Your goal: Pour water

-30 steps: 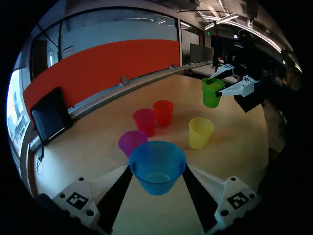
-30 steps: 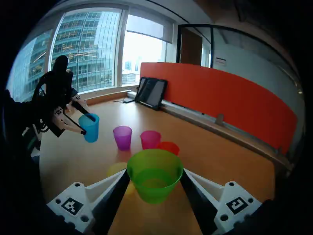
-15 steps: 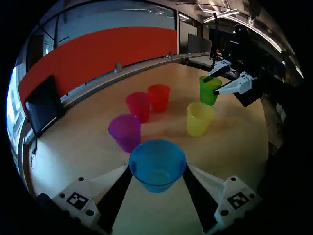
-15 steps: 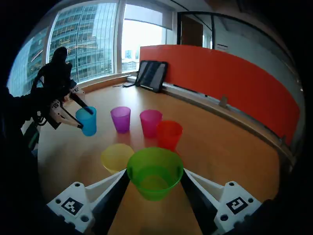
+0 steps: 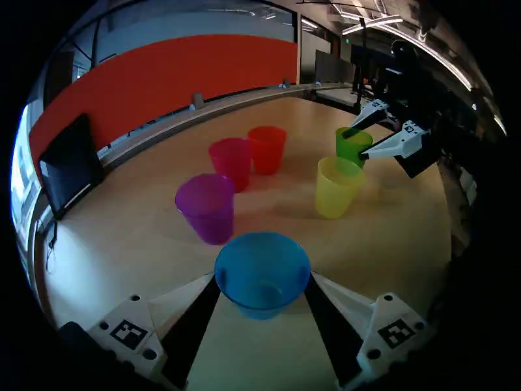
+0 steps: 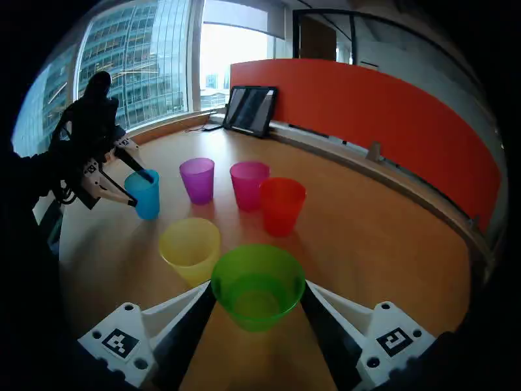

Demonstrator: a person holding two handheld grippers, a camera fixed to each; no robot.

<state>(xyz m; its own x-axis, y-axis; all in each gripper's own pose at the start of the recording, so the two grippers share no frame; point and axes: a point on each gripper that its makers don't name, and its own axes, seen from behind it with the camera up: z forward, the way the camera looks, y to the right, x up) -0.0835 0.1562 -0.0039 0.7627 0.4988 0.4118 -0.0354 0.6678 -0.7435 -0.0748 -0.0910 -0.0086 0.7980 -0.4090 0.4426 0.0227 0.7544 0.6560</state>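
Note:
In the left gripper view my left gripper [image 5: 262, 287] is shut on a blue cup [image 5: 262, 272] held upright, a little water at its bottom. In the right gripper view my right gripper [image 6: 258, 296] is shut on a green cup [image 6: 258, 283], also upright. The green cup [image 5: 352, 144] and right gripper [image 5: 384, 135] appear far right in the left gripper view. The blue cup [image 6: 143, 193] and left gripper [image 6: 124, 177] appear at left in the right gripper view. On the wooden table [image 5: 150, 241] stand purple [image 5: 206, 207], pink [image 5: 230, 162], red [image 5: 267, 148] and yellow [image 5: 336, 186] cups.
A dark tablet [image 6: 250, 111] leans against the orange wall panel [image 6: 391, 117] at the table's back edge. Tall windows [image 6: 137, 72] stand behind the left gripper. The person's dark sleeve [image 6: 26, 189] holds that gripper. The four standing cups cluster mid-table: purple [image 6: 197, 180], pink [image 6: 249, 184], red [image 6: 281, 205], yellow [image 6: 189, 247].
Both held cups have come down toward the table. The standing cups now show more from above and nearer in both views. Both grips are unchanged.

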